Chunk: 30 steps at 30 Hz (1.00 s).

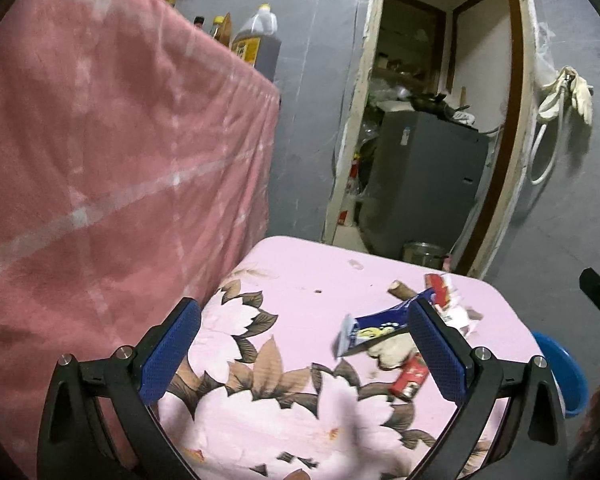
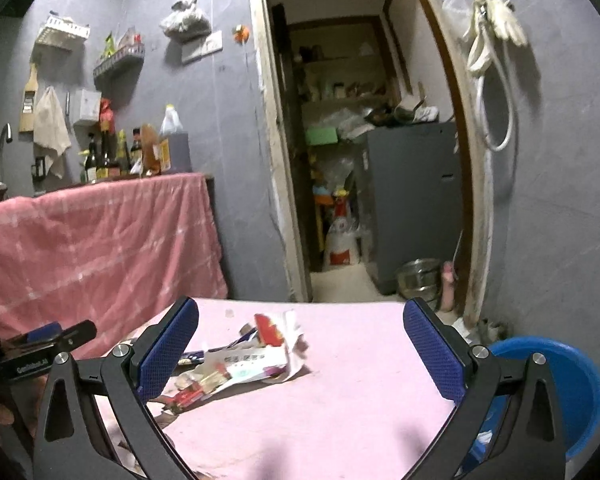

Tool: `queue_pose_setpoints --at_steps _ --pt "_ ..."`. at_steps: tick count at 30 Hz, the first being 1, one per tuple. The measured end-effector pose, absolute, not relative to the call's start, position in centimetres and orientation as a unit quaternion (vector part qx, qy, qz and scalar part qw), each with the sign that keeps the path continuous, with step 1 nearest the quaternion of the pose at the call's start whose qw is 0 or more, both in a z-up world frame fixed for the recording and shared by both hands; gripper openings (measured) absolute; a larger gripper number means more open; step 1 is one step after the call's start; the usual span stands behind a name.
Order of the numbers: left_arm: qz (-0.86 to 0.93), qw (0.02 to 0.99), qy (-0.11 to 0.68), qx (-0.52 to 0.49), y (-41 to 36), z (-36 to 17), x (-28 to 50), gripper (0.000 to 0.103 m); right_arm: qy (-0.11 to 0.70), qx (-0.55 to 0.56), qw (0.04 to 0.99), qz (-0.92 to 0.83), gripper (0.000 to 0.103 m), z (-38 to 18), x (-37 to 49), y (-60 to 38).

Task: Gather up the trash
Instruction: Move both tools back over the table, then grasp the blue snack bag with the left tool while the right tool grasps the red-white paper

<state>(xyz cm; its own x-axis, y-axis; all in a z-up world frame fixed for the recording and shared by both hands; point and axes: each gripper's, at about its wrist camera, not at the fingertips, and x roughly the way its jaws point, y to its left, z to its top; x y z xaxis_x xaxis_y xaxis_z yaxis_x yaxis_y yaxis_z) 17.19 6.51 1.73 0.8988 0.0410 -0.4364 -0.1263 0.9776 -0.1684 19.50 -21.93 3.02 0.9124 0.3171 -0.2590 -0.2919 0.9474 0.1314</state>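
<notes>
Both hand-held grippers, left (image 1: 304,338) and right (image 2: 300,338), gape wide, holding nothing. Wrappers (image 2: 252,356) beside the blue basin (image 2: 572,380) look light, crinkly; pinch an edge.

Wrappers (image 2: 240,360) on table (image 2: 340,400); basin (image 2: 572,384) right.

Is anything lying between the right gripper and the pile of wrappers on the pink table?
No. In the right wrist view, only bare pink tablecloth lies between the open right gripper and the wrapper pile, which sits toward its left finger.
</notes>
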Motion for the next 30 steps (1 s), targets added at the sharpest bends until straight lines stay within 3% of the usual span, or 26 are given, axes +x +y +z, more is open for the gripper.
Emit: queue_pose_setpoints --at_steps 18,21,23,30 --pt "-0.007 0.942 0.317 -0.112 6.6 -1.2 23.4 0.100 0.283 -0.008 0.946 0.155 0.100 -1.4 25.4 -18.3" --pt "-0.021 0.937 0.329 -0.116 6.2 -1.3 24.2 0.090 0.299 -0.017 0.941 0.160 0.097 -1.9 26.2 -18.4" --pt "-0.028 0.933 0.340 -0.116 5.8 -1.5 24.8 0.076 0.309 -0.022 0.936 0.165 0.092 -2.1 26.7 -18.4" --pt "-0.043 0.917 0.374 -0.133 5.3 -2.6 26.2 0.049 0.340 -0.035 0.923 0.177 0.081 -2.6 28.8 -18.4"
